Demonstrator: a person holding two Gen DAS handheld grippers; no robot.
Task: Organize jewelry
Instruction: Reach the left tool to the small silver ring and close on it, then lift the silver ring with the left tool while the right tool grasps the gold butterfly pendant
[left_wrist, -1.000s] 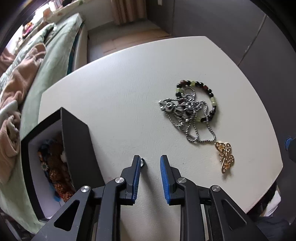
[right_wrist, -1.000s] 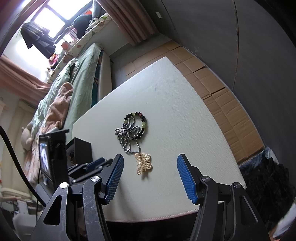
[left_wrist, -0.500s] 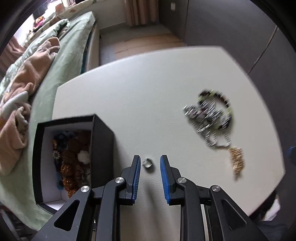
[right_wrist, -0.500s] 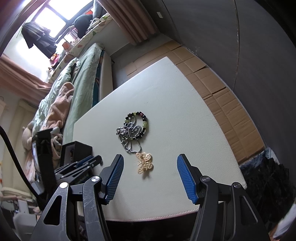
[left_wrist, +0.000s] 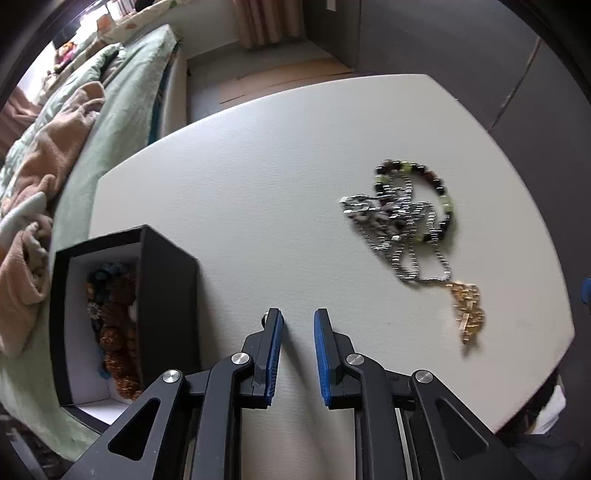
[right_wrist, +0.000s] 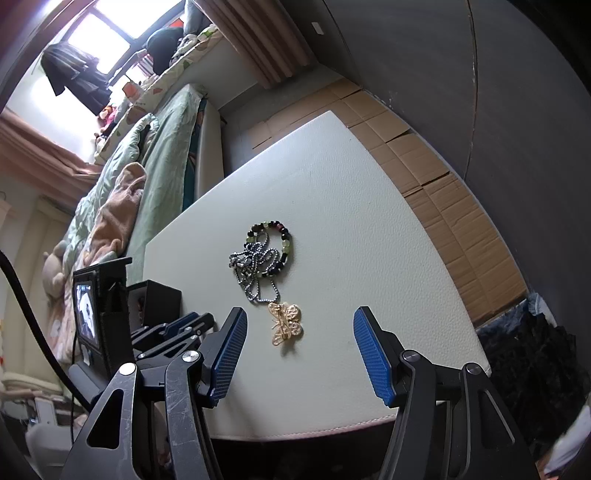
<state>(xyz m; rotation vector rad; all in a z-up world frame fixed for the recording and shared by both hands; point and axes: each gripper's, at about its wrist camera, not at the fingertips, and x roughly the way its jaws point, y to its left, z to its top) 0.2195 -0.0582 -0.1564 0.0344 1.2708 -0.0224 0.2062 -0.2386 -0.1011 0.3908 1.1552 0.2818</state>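
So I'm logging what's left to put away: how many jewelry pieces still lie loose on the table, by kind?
Beaded bracelet: 1
Silver chain: 1
Gold butterfly pendant: 1
Small ring by the left fingers: 1
Total: 4

Left gripper sits low in the bottom centre of its frame, blue pads parted by a narrow gap with nothing between them, while the right gripper at the bottom of its own view spreads its fingers wide, also gripping nothing.
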